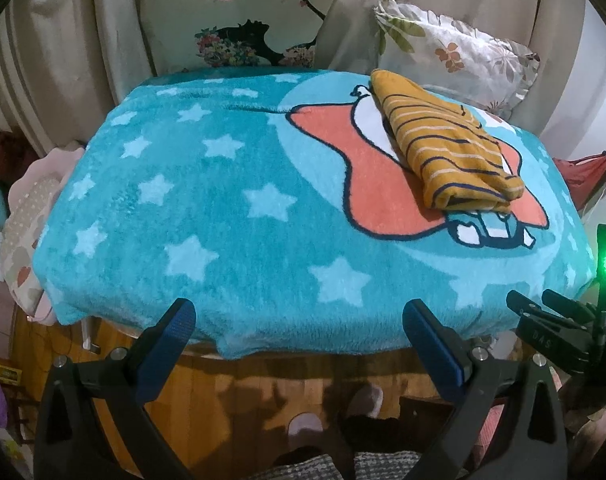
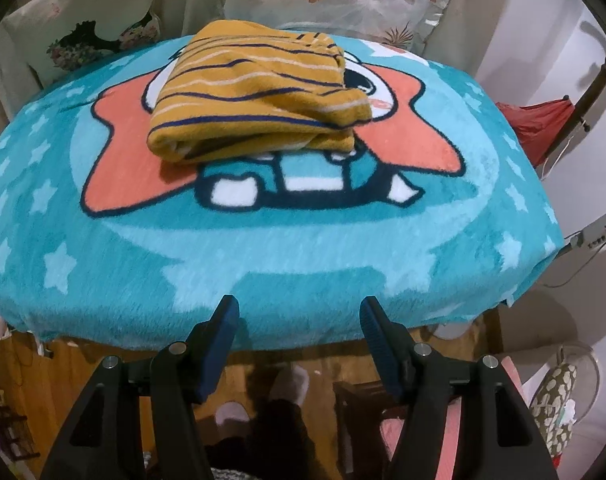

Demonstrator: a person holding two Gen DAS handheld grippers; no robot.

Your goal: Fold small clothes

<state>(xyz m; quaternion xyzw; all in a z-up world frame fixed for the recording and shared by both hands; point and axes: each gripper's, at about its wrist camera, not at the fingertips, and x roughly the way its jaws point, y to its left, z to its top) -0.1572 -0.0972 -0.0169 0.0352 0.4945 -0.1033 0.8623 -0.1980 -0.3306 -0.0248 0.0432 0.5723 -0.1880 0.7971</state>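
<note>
A mustard-yellow garment with navy and white stripes (image 1: 447, 144) lies folded in a compact bundle on the teal star blanket (image 1: 207, 200), at the far right of the table. It also shows in the right wrist view (image 2: 259, 100), straight ahead and far from the fingers. My left gripper (image 1: 299, 312) is open and empty, held back at the blanket's near edge. My right gripper (image 2: 299, 308) is open and empty, also at the near edge. Part of the right gripper's body (image 1: 559, 328) shows at the right in the left wrist view.
The blanket (image 2: 303, 248) covers a small table and carries a cartoon print with an orange star. Two cushions (image 1: 239, 16) (image 1: 455, 52) lean against curtains behind it. Wooden floor (image 1: 231, 400) and slippered feet lie below the near edge. Red fabric (image 2: 543, 128) sits to the right.
</note>
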